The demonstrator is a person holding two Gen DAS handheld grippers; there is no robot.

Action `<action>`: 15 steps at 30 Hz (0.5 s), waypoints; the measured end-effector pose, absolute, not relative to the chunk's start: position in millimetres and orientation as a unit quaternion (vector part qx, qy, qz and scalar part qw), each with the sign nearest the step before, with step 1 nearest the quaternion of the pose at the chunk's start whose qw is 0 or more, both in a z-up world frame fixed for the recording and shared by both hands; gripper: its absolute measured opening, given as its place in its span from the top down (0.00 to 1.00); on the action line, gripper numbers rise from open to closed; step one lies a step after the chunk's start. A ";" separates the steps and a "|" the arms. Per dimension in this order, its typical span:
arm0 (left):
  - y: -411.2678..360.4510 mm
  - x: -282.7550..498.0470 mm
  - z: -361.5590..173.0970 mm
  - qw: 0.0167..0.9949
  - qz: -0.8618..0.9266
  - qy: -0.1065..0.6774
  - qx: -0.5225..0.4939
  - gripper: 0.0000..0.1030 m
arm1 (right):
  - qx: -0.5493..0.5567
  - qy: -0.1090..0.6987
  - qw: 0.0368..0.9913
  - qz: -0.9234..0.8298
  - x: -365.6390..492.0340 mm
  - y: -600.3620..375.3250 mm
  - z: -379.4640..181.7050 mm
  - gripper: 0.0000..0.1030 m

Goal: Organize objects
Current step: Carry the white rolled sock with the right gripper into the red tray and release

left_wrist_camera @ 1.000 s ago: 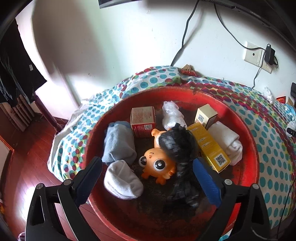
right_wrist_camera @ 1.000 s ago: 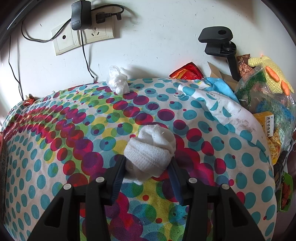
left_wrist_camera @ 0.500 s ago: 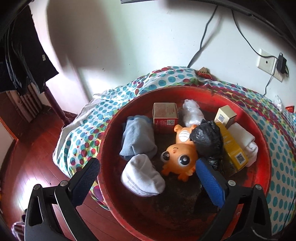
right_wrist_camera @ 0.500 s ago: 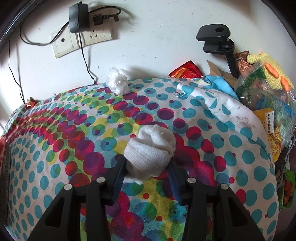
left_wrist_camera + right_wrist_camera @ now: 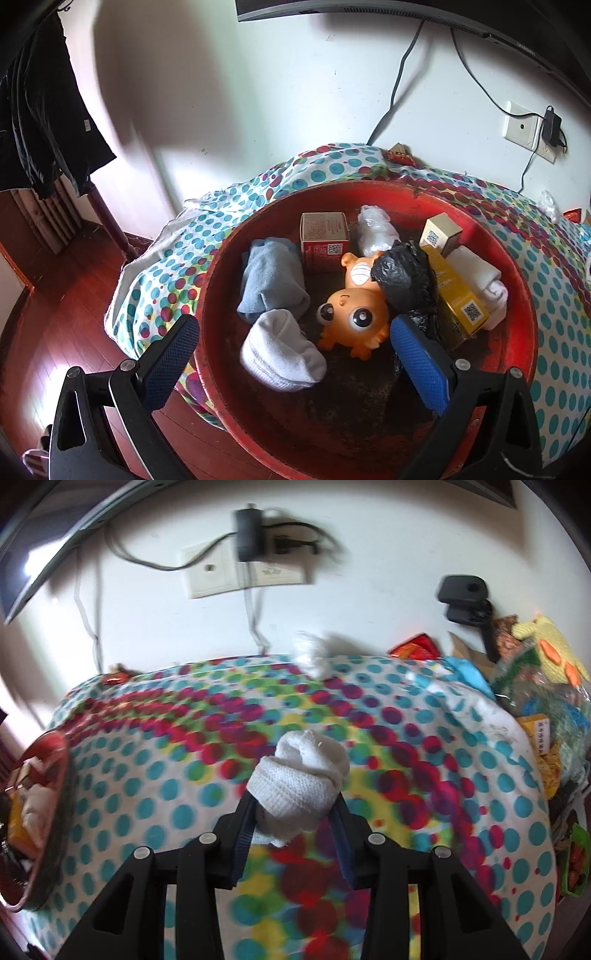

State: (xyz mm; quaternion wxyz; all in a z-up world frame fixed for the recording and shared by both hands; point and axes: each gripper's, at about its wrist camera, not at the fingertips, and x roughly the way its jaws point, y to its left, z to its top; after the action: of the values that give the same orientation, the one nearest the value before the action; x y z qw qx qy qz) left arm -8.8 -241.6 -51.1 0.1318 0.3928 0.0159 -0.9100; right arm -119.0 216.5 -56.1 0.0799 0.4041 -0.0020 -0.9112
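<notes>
Rolled white sock [image 5: 301, 786] pinched between closing jaws of right gripper [image 5: 293, 834], lifted off dotted cloth [image 5: 424, 775]. Carry step; next, toward red basin [image 5: 55, 771] at 9 o'clock. Left gripper [image 5: 291, 354] open, empty, over basin.

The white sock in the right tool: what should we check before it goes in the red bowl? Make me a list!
1. White sock between the right tool's pads, jaws closing on it: ok.
2. Sock lifted clear of the dotted cloth: cannot tell; the picture is blurred.
3. Red bowl in sight at the left edge: ok.
4. Bare spot in the bowl's near part: ok.
5. Left tool open, holding nothing, poised over the bowl's near side: not ok; it may block the drop.
</notes>
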 end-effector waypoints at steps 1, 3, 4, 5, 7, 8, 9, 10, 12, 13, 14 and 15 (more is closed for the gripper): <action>-241.9 -9.1 -51.5 0.129 -0.910 0.019 0.394 0.00 | 0.403 0.003 0.094 -0.910 -115.4 204.6 -52.9 0.62; -244.1 -8.7 -51.6 0.130 -0.910 0.028 0.393 0.00 | 0.406 0.013 0.120 -0.906 -108.9 180.1 -48.3 0.62; -245.8 -8.3 -51.3 0.128 -0.910 0.034 0.392 0.00 | 0.405 0.017 0.135 -0.904 -105.1 167.3 -45.0 0.62; -247.6 -7.9 -51.0 0.127 -0.911 0.040 0.391 0.00 | 0.405 0.022 0.148 -0.902 -100.3 153.9 -41.2 0.61; -252.0 -7.6 -51.7 0.122 -0.911 0.053 0.392 0.00 | 0.402 0.032 0.177 -0.898 -91.6 126.3 -34.5 0.61; -252.8 -7.7 -52.1 0.119 -0.910 0.056 0.393 0.00 | 0.401 0.035 0.189 -0.896 -87.4 114.9 -31.4 0.61; -253.4 -7.8 -52.4 0.117 -0.910 0.057 0.393 0.00 | 0.400 0.040 0.201 -0.893 -83.8 102.3 -28.6 0.61; -254.2 -8.0 -52.9 0.118 -0.910 0.057 0.394 0.00 | 0.401 0.045 0.213 -0.890 -80.0 88.4 -26.8 0.61; -254.9 -8.2 -53.4 0.121 -0.909 0.055 0.395 0.00 | 0.398 0.054 0.234 -0.885 -71.8 64.9 -23.3 0.61; -255.2 -8.3 -53.5 0.122 -0.909 0.055 0.395 0.00 | 0.397 0.058 0.246 -0.883 -67.2 51.5 -21.9 0.60; -255.7 -7.8 -53.1 0.125 -0.909 0.055 0.393 0.00 | 0.398 0.059 0.256 -0.879 -63.1 40.2 -21.2 0.60; -256.4 -7.2 -52.9 0.126 -0.910 0.054 0.391 0.00 | 0.397 0.060 0.267 -0.876 -59.0 28.8 -20.7 0.60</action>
State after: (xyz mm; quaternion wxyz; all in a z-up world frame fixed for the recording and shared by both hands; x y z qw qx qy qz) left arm -7.2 -256.4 -52.9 0.1257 0.3913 0.0542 -0.9100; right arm -59.0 28.8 -20.7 0.2668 0.3973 0.0597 -0.8760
